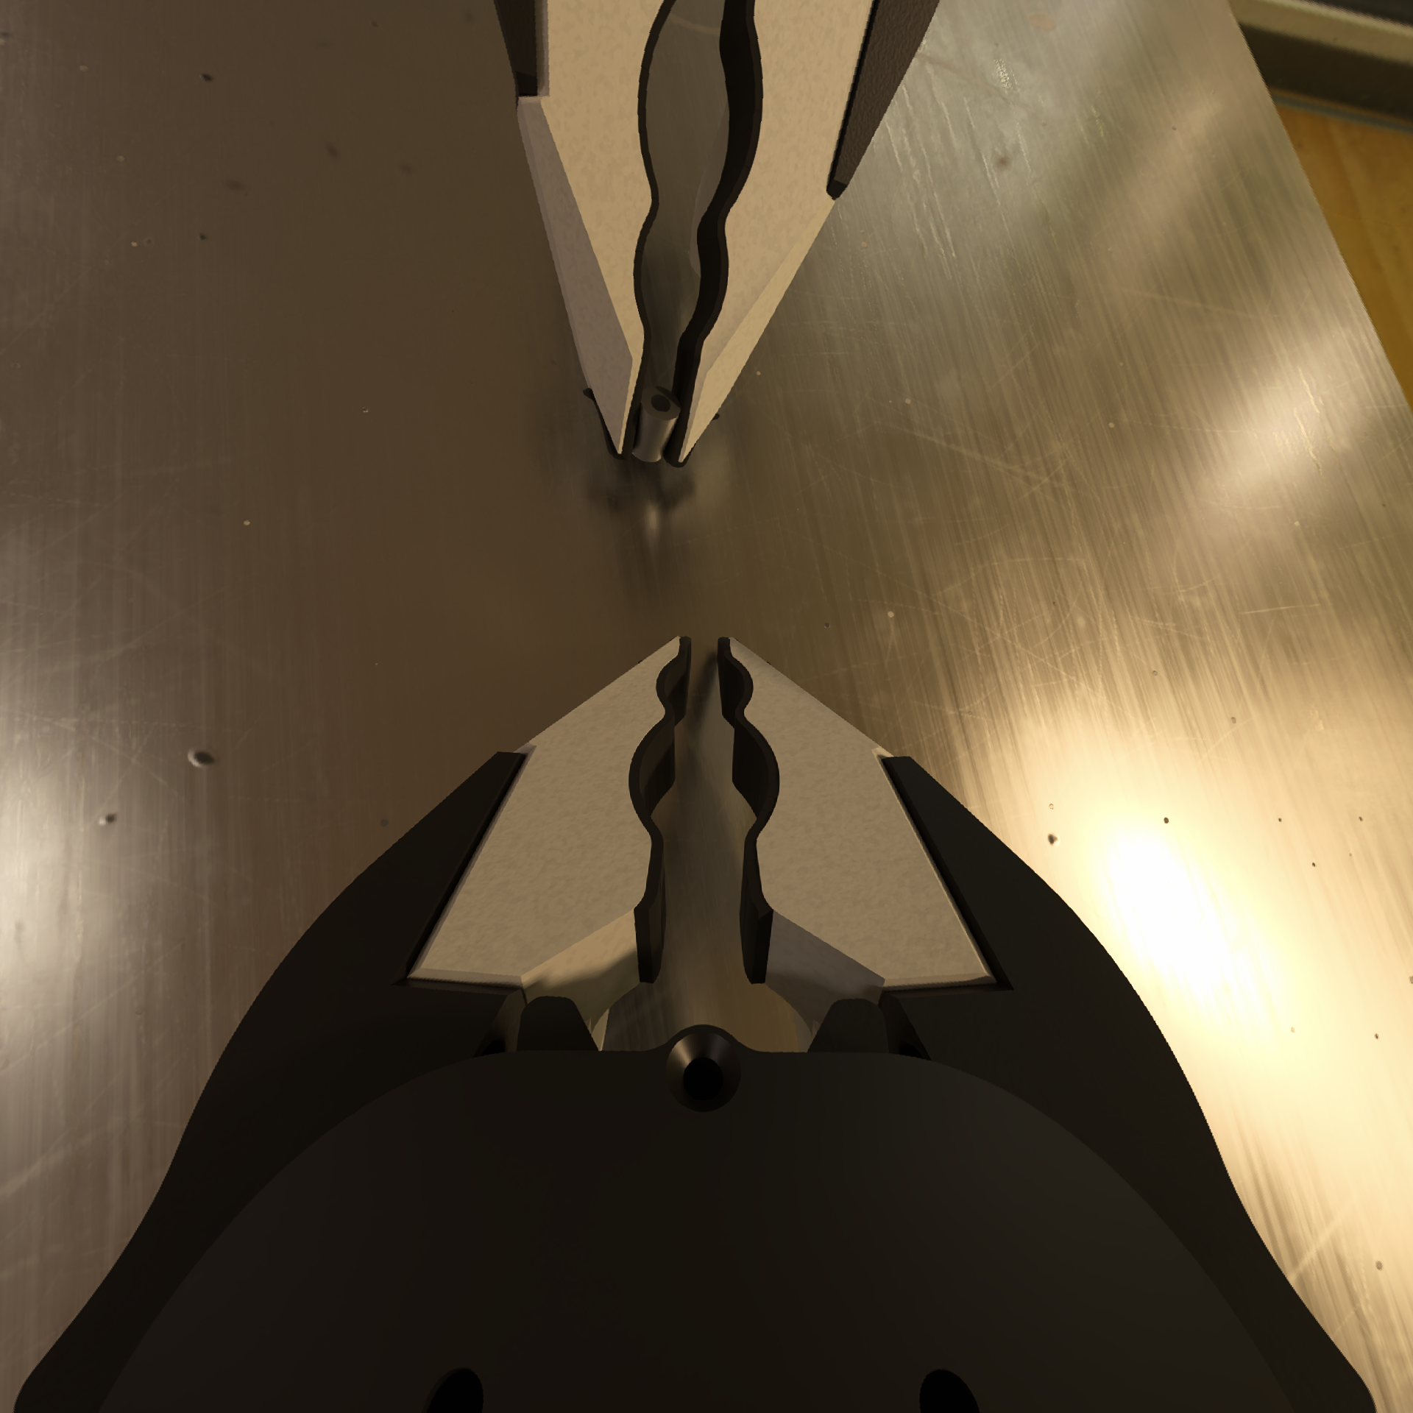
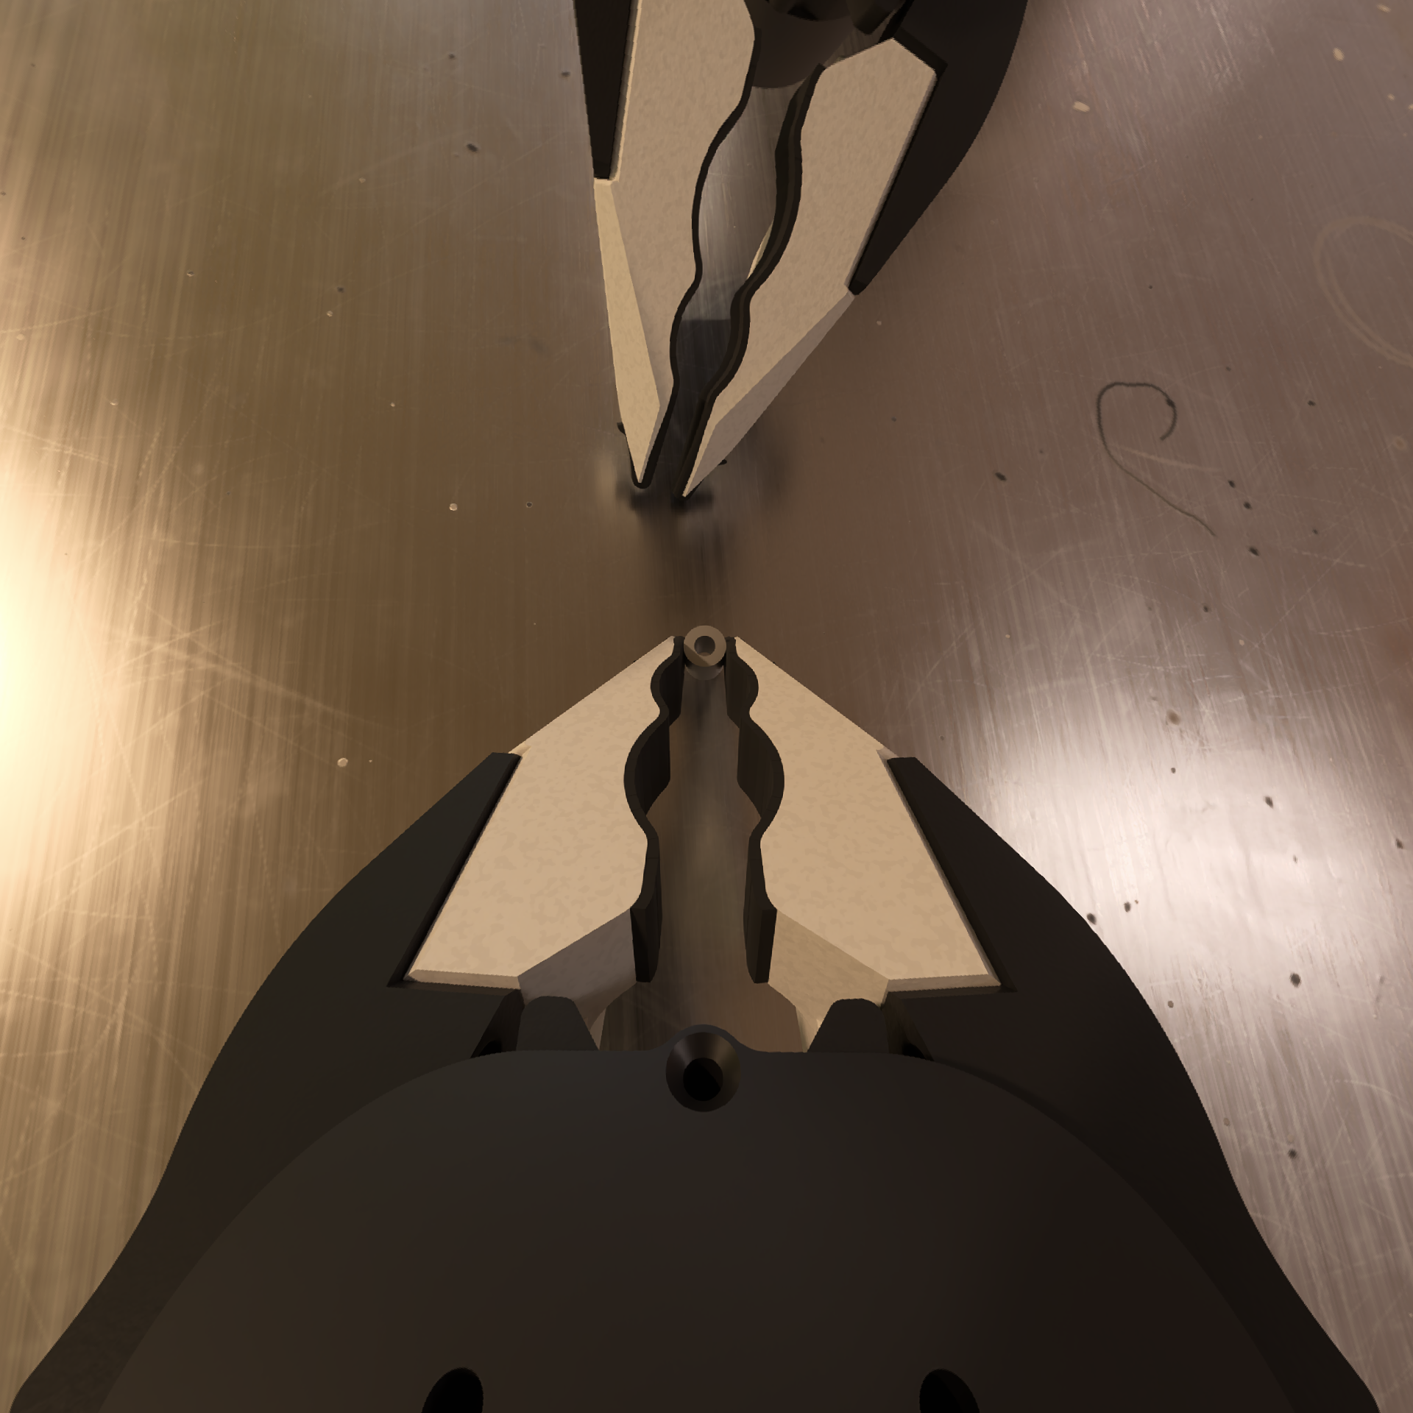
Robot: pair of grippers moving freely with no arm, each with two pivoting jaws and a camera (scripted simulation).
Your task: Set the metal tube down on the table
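The metal tube [image 2: 704,641] is a short grey hollow cylinder pinched between the tips of my right gripper [image 2: 703,659], which is shut on it. In the left wrist view the tube [image 1: 657,424] stands tilted in the right gripper [image 1: 651,457], its lower end at or just above the brushed metal table [image 1: 306,535]; I cannot tell whether it touches. My left gripper [image 1: 702,646] faces the right one tip to tip across a short gap. Its jaws are nearly together with a thin slit and nothing in them. It also shows in the right wrist view [image 2: 662,489], low over the table.
The table [image 2: 306,382] is scratched, pitted and glares brightly. Its edge runs diagonally at the right of the left wrist view, with a wooden surface [image 1: 1346,252] beyond. A dark curly thread or scratch [image 2: 1147,436] lies to one side.
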